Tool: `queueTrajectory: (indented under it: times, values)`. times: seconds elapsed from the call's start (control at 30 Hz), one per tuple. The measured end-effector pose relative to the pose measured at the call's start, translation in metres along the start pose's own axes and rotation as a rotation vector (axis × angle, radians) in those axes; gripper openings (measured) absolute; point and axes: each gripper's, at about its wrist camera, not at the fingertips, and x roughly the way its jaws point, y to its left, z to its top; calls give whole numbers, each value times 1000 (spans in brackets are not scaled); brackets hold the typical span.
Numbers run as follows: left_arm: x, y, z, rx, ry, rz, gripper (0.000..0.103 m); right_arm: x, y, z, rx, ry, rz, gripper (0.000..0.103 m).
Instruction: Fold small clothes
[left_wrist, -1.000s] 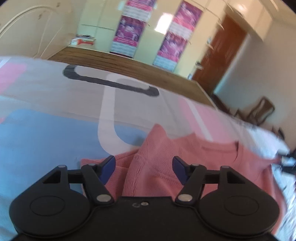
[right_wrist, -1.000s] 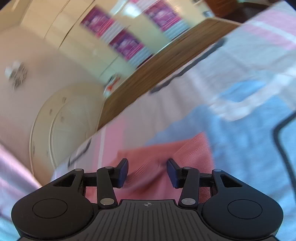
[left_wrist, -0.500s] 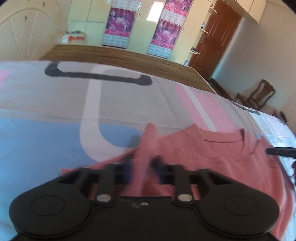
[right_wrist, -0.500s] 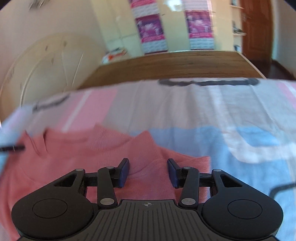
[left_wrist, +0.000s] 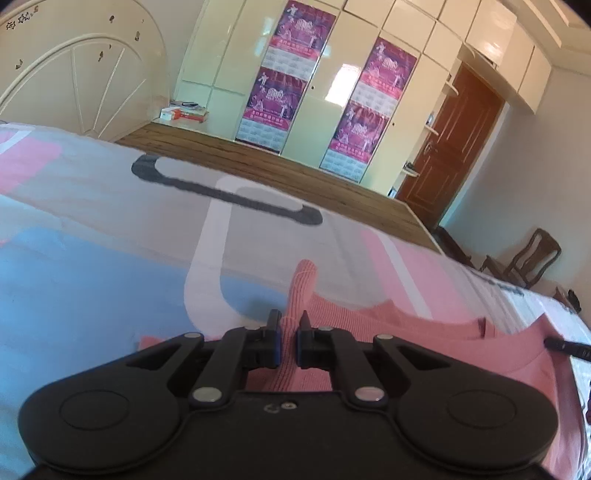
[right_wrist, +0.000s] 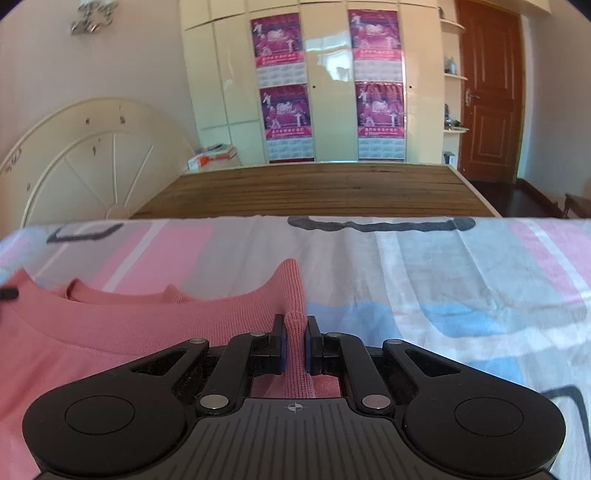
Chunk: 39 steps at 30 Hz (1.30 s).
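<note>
A pink knit sweater (left_wrist: 406, 339) lies on the patterned bedsheet (left_wrist: 92, 288) with its neckline facing away from me. My left gripper (left_wrist: 289, 321) is shut on a raised fold at the sweater's left shoulder. In the right wrist view the same sweater (right_wrist: 129, 325) spreads out to the left. My right gripper (right_wrist: 294, 325) is closing, and its pads press a ridge of the knit at the right shoulder. Both pinched folds stand up between the blue pads. A dark tip of the other gripper shows at the edge of each view.
The sheet (right_wrist: 443, 266) covers the near part of the bed, and bare wooden slats (right_wrist: 314, 192) lie beyond it. A cream headboard (right_wrist: 92, 158) stands to the left. Behind are a wardrobe with posters (right_wrist: 325, 85), a brown door (right_wrist: 487, 92) and a chair (left_wrist: 528, 258).
Both grippers have gone from open to shut on the sweater's shoulders. The right wrist view has rolled level and moved closer to the garment.
</note>
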Motion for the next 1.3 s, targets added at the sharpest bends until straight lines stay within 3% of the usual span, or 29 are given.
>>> queueTrajectory:
  times: [0.07, 0.2, 0.27, 0.3, 0.33, 0.37, 0.4, 0.47, 0.57, 0.63, 0.7, 0.83, 0.9, 0.97, 1.0, 1.1, 1.2, 1.3]
  values:
    - [2, -1, 3, 11, 2, 11, 6, 7, 1, 4, -4, 4, -6, 8]
    - [19, 1, -4, 39, 66, 64, 7, 28, 5, 3, -12, 108, -32, 8]
    - [22, 4, -8, 37, 68, 70, 12, 34, 4, -1, 3, 116, -34, 8]
    - [20, 6, -6, 26, 69, 70, 19, 34, 1, 0, 30, 120, -30, 10]
    - [16, 6, -3, 12, 67, 94, 34, 32, -3, 3, 56, 125, -29, 16]
    - [7, 1, 0, 22, 45, 146, 42, 27, -2, 6, 62, 117, -59, 39]
    - [-5, -7, 1, 62, -4, 180, 48, 18, 4, 10, 39, 82, -110, 49]
    - [-16, -35, 0, 143, -40, 97, 48, -2, 25, 12, -21, -16, -93, 49]
    - [3, -91, -9, 280, 62, -31, 50, 6, 80, 8, -146, 49, 95, 48]
    - [17, -116, -19, 315, 122, -102, 52, 18, 117, 2, -212, 94, 212, 48]
    - [28, -129, -30, 346, 156, -105, 57, 29, 143, -4, -255, 127, 275, 48]
    - [23, -96, -32, 291, 132, -22, 57, 35, 138, -6, -303, 137, 248, 48]
    - [14, -64, -27, 245, 113, 51, 51, 34, 101, -1, -246, 124, 107, 48]
    - [9, -46, -22, 233, 119, 66, 47, 36, 56, 0, -165, 132, -87, 47]
    - [10, -44, -15, 243, 125, 74, 47, 33, 35, 0, -104, 128, -102, 40]
    - [3, -61, -12, 279, 119, 124, 49, 24, 19, 6, -67, 129, -90, 39]
    - [-10, -94, -24, 302, 93, 41, 49, 0, 50, 4, -104, 69, -17, 39]
    - [-6, -130, -50, 355, 115, -21, 51, -4, 88, -11, -184, 80, 108, 39]
